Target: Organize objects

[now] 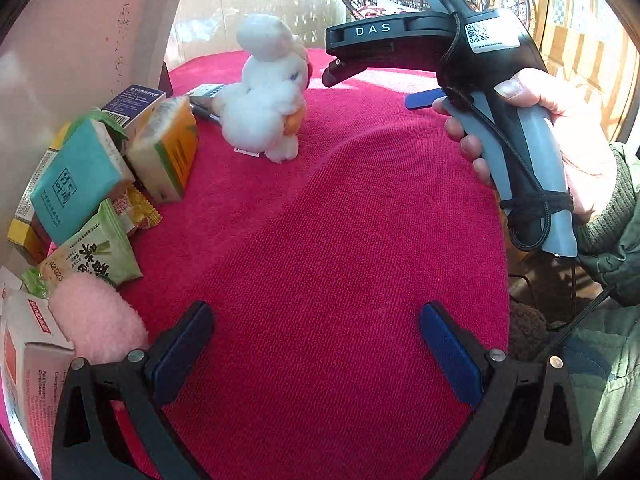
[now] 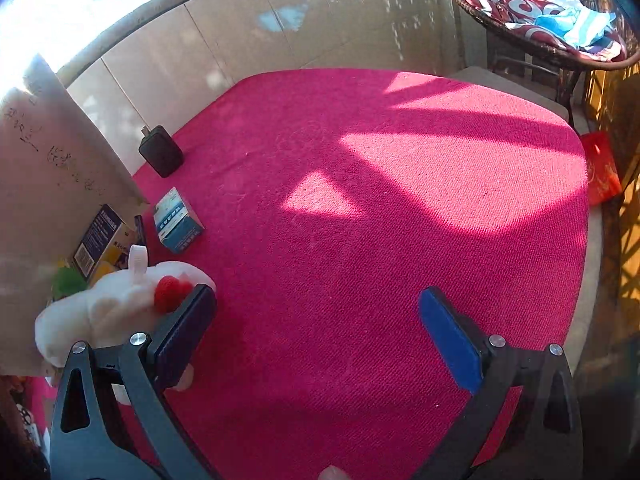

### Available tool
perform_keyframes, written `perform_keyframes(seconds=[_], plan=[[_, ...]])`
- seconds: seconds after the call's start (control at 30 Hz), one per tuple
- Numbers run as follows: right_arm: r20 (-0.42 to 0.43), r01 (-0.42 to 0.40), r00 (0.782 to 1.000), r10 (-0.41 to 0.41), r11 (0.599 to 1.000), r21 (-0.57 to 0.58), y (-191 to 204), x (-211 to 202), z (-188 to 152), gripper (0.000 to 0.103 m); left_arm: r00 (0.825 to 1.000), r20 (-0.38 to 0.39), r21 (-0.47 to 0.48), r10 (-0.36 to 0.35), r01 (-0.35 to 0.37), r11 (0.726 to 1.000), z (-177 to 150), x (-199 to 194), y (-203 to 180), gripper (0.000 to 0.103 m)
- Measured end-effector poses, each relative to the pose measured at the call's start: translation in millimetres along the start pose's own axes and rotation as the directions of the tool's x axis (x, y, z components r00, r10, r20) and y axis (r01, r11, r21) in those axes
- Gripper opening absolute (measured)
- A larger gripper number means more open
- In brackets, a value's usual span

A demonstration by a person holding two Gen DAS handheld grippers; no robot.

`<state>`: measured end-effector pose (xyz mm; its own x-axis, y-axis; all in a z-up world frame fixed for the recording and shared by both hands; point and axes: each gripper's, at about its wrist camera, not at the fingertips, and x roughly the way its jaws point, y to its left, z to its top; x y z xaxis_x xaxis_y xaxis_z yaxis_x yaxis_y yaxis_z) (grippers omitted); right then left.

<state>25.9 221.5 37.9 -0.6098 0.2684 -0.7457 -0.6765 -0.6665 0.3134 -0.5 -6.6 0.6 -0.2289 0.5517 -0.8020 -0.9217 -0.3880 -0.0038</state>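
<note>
A white plush rabbit (image 1: pixel 266 92) holding an orange carrot stands upright on the red cloth (image 1: pixel 320 220); in the right wrist view the rabbit (image 2: pixel 116 308) lies just left of my left finger, outside the jaws. My left gripper (image 1: pixel 316 344) is open and empty over bare cloth. My right gripper (image 2: pixel 318 332) is open and empty; its body shows in the left wrist view, held by a hand to the right of the rabbit. Boxes and packets are piled along the left: a teal box (image 1: pixel 76 184), an orange-green box (image 1: pixel 168 148), a green snack packet (image 1: pixel 96 256).
A pink fluffy item (image 1: pixel 96 320) and a white-red box (image 1: pixel 32 352) lie at the near left. A cardboard wall (image 2: pixel 48 184) stands left. A blue-white box (image 2: pixel 176 220) and a black block (image 2: pixel 160 156) sit behind the rabbit. A wicker chair (image 2: pixel 540 8) stands beyond the table.
</note>
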Motion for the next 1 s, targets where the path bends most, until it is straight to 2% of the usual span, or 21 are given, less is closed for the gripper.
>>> perform_keyframes(seconds=[1.0], plan=[[0.011, -0.050, 0.999, 0.050, 0.999, -0.015, 14.2, -18.0, -2.9, 0.103, 1.000, -0.001, 0.003, 0.002, -0.002, 1.000, 1.8, 2.6, -0.3, 0.103]])
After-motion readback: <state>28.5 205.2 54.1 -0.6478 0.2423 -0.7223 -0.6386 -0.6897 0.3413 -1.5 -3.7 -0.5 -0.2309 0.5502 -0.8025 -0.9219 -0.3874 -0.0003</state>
